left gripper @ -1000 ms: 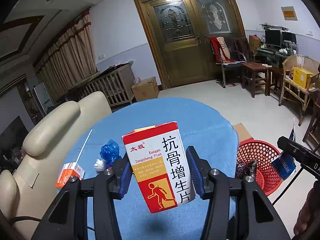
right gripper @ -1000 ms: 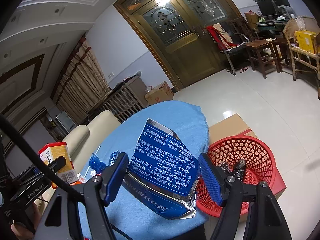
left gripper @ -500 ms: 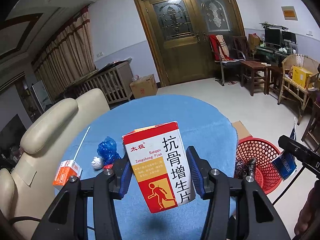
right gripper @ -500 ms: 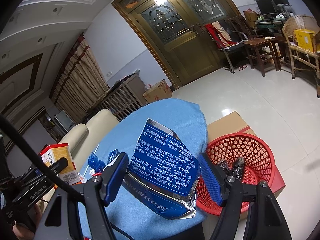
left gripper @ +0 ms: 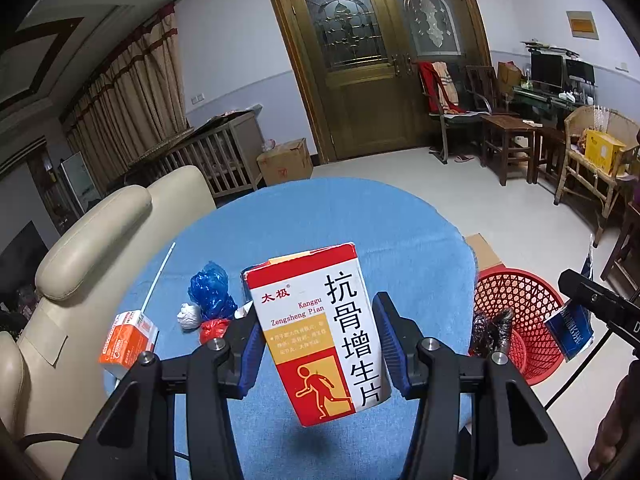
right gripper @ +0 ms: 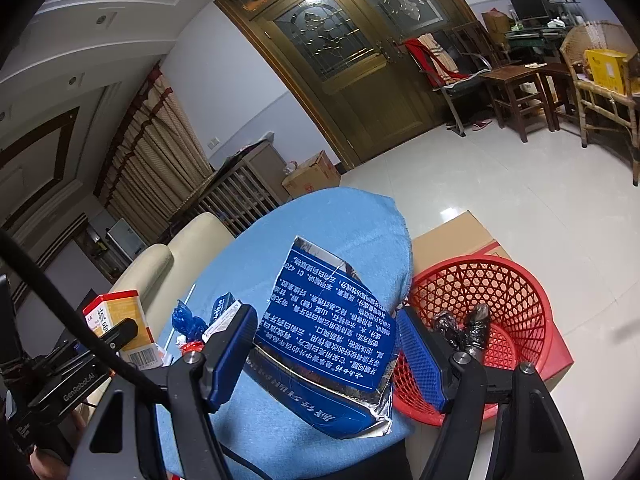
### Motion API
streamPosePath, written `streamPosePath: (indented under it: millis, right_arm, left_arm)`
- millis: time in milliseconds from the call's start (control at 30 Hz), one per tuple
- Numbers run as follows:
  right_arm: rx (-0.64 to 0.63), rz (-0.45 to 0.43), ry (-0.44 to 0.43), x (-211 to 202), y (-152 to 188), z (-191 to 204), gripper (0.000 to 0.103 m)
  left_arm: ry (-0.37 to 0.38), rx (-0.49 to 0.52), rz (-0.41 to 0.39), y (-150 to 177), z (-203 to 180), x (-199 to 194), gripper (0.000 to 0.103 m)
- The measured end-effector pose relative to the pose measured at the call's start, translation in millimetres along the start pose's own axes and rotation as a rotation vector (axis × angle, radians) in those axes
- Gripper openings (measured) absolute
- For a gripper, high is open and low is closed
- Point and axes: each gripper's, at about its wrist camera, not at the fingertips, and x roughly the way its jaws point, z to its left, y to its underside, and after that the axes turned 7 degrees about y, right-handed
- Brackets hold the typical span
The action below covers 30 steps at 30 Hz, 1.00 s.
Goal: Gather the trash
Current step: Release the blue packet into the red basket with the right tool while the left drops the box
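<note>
My left gripper point(left gripper: 320, 344) is shut on a red, white and yellow medicine box point(left gripper: 320, 328), held upright above the blue-covered round table point(left gripper: 360, 220). My right gripper point(right gripper: 326, 354) is shut on a torn blue and silver carton point(right gripper: 324, 340), tilted over the table's right edge. A red mesh basket point(right gripper: 516, 304) stands on the floor just right of the table, with dark crumpled wrappers point(right gripper: 464, 328) inside. Left on the cloth lie a blue plastic bag point(left gripper: 210, 292), a white paper ball point(left gripper: 189, 315), a red scrap point(left gripper: 214, 327), an orange-white box point(left gripper: 130, 336) and a thin white stick point(left gripper: 158, 276).
A cream leather sofa point(left gripper: 92, 248) borders the table on the left. A cardboard box point(right gripper: 452, 236) lies behind the basket. Wooden double doors point(left gripper: 372, 64), chairs point(left gripper: 508, 140) and a wicker chair point(left gripper: 592, 168) stand across the tiled floor. A person's hand point(left gripper: 612, 432) shows at the lower right.
</note>
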Motion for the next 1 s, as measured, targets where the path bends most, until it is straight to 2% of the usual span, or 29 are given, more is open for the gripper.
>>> streamPosePath:
  millis: [367, 433, 633, 767, 867, 933, 1000]
  right_arm:
    - [0.005, 0.004, 0.005, 4, 2, -5, 0.075]
    - [0.016, 0.006, 0.012, 6, 2, -9, 0.075]
    - [0.137, 0.024, 0.034, 15, -3, -48, 0.076]
    - [0.215, 0.042, 0.047, 27, -12, -78, 0.076]
    - [0.238, 0.046, 0.057, 36, -20, -91, 0.077]
    - [0.262, 0.055, 0.058, 41, -24, -99, 0.079]
    - [0.298, 0.065, 0.054, 47, -27, -110, 0.084]
  left_arm:
    - [0.012, 0.007, 0.023, -1, -3, 8, 0.054]
    - [0.064, 0.002, 0.049, -3, -5, 14, 0.054]
    - [0.314, 0.028, 0.149, -12, -35, 55, 0.055]
    - [0.440, 0.049, 0.201, -20, -64, 80, 0.055]
    - [0.498, 0.064, 0.218, -27, -86, 92, 0.055]
    - [0.552, 0.076, 0.223, -34, -103, 100, 0.059]
    - [0.580, 0.085, 0.218, -40, -115, 106, 0.068]
